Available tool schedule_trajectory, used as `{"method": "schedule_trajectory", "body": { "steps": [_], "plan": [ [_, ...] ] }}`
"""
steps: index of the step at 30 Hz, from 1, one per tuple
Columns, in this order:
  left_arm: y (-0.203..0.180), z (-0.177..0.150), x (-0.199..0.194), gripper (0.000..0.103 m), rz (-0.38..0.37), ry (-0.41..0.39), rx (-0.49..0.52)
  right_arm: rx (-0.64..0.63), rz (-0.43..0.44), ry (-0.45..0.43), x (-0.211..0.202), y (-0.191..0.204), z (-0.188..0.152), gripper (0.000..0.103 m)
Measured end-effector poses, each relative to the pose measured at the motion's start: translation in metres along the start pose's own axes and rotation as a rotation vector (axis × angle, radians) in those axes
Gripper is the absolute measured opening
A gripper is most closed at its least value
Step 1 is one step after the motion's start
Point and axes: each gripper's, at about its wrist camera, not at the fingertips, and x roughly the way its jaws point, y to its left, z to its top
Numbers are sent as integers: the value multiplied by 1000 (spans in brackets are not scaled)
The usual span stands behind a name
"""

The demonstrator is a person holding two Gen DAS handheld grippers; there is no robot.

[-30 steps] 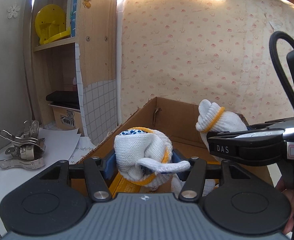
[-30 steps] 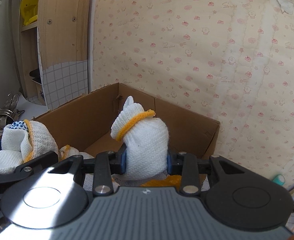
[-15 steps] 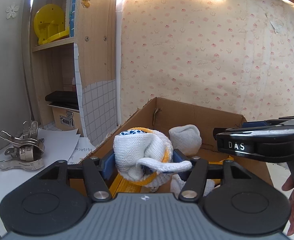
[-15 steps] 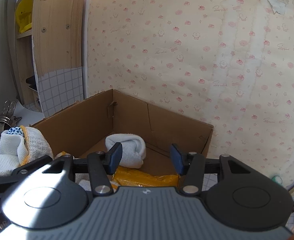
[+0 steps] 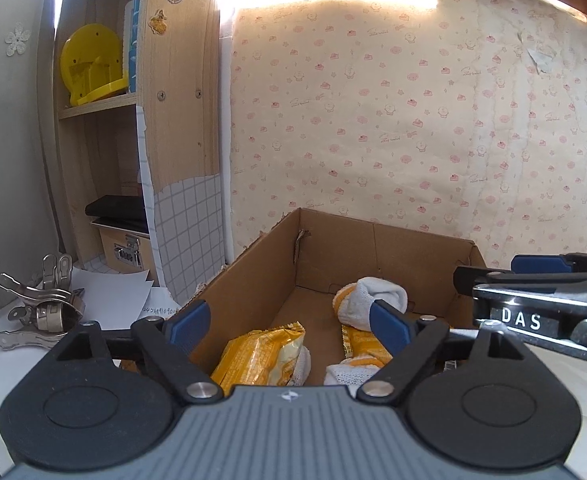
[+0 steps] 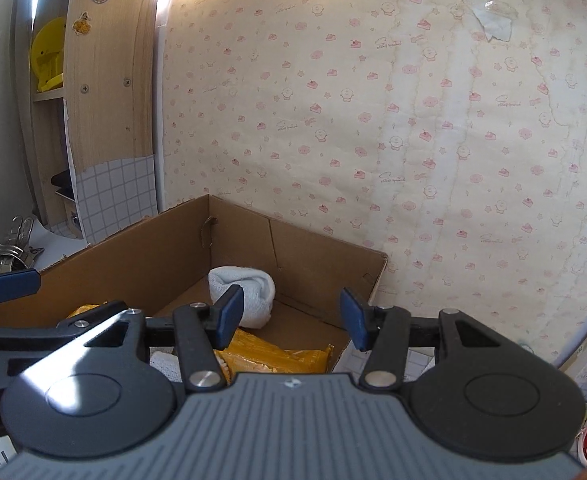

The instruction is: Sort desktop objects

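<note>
Release done: left gripper [image 5: 289, 322] jaws have just been opening, now wide with nothing between them; its white glove bundle [image 5: 335, 372] is gone from the grip, probably the one at lower centre inside the cardboard box [image 5: 249, 276]. Right gripper [image 6: 291, 314] part-open, empty; its bundle [image 6: 245, 286] lies mid-frame in the box.

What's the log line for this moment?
left gripper: open, just released, empty | right gripper: open, empty | cardboard box: rolled gloves, yellow packets inside

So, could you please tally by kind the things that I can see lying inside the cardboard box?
White knitted glove bundles: 3 in view
Yellow snack packets: 2
Total: 5
</note>
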Motion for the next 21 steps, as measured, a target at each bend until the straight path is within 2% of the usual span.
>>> {"method": "schedule_trajectory", "body": {
  "steps": [11, 13, 21],
  "plan": [
    [-2, -1, -18, 91, 9, -23, 12, 15, -48, -58, -42, -8, -14, 61],
    [-2, -2, -22, 91, 7, -23, 9, 23, -71, -60, -49, -11, -18, 67],
    [-1, -9, -36, 91, 6, -23, 9, 32, -92, -59, -71, -15, -33, 69]
  ]
}}
